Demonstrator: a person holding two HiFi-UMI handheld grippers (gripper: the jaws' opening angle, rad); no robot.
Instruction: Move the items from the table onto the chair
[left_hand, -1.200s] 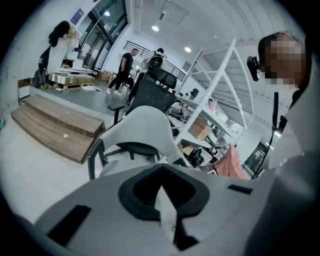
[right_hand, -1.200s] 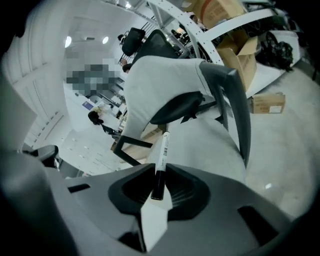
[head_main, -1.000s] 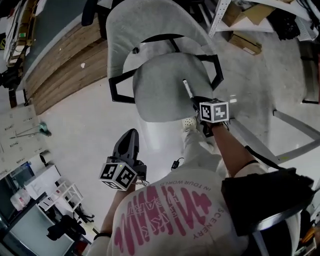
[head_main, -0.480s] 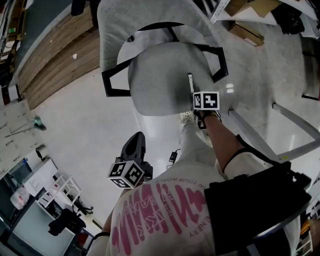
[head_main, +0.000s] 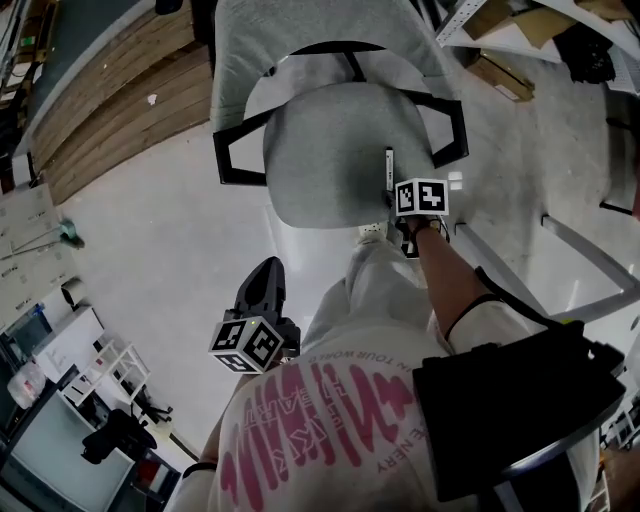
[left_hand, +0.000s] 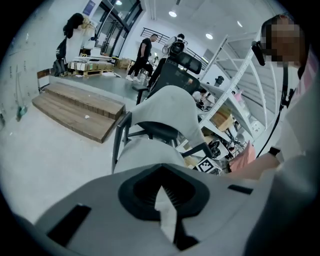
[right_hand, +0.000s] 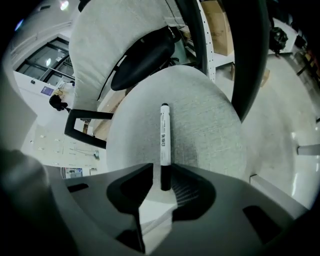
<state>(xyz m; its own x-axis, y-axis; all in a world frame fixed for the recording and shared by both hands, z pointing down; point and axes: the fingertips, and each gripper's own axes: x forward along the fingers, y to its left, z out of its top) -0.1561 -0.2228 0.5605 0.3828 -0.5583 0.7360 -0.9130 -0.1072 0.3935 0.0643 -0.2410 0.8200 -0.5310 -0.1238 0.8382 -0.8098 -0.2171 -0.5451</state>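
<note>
A grey office chair's seat (head_main: 320, 160) (right_hand: 200, 115) lies below me. A white marker with a black cap (head_main: 389, 170) (right_hand: 164, 140) lies along the seat's right side, pointing toward the backrest. My right gripper (head_main: 392, 203) (right_hand: 161, 187) is at the marker's near end; its jaws are opening, with the marker's black end between them and a gap showing on the left side. My left gripper (head_main: 267, 272) (left_hand: 161, 175) hangs low by the person's left side, away from the chair, shut and with nothing in it.
Black armrests (head_main: 235, 160) flank the seat, and the backrest (head_main: 300, 40) is beyond it. A wooden platform (head_main: 110, 110) runs at the left. Shelving with cardboard boxes (head_main: 500, 70) stands at the upper right, with metal legs (head_main: 590, 260) on the floor to the right.
The right gripper has carried the marker from above the seat's front down onto its right side, now lying straight. The left gripper has stayed by the person's body.
</note>
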